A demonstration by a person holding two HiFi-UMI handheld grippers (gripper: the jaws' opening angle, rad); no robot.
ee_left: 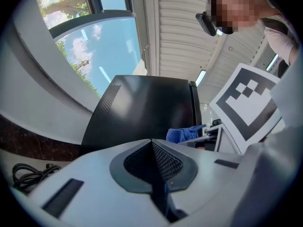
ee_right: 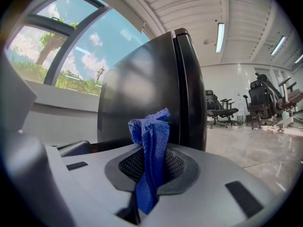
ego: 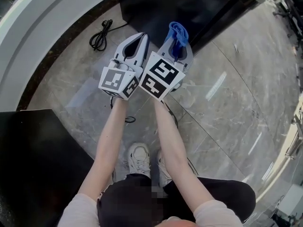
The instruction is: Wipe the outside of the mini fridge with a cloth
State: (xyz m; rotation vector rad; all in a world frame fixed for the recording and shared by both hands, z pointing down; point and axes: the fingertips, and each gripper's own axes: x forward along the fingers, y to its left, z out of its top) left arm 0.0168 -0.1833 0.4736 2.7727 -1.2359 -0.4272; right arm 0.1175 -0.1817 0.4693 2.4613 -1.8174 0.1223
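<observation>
Between my right gripper's (ee_right: 150,170) jaws a blue cloth (ee_right: 151,138) is pinched tight. It is a nubby, terry-like weave, folded into a bunch that stands up above the dark mesh pads. My left gripper (ee_left: 152,163) has its jaws pressed together on nothing, the two ribbed pads meeting in a thin seam. Both shells are smooth pale grey plastic.

From the head view the grippers sit side by side at the ends of my bare forearms, left gripper (ego: 141,38) and right gripper (ego: 177,44). Each carries a white cube printed with black square markers (ego: 160,77). The cloth (ego: 179,32) pokes out toward the corner of the mini fridge (ego: 180,4). I cannot tell whether it touches.

The mini fridge (ee_right: 142,96) is a black box with a smooth, faintly glossy side and a rounded door edge at its right. On its side panel (ee_left: 147,110) there is a finely perforated vent patch (ee_left: 109,100).

It stands on a polished grey marble-look floor (ego: 227,93) with pale veins and thin tile joints. A coiled black power cord (ego: 100,35) lies near a dark stone band along the curved white wall (ego: 42,27). My white sneakers (ego: 139,159) stand below, beside a matt black cabinet top (ego: 38,164). Beyond are curved windows (ee_right: 61,56) with sky and trees, a slatted white ceiling with strip lights (ee_right: 220,37), and black office chairs (ee_right: 262,100).
</observation>
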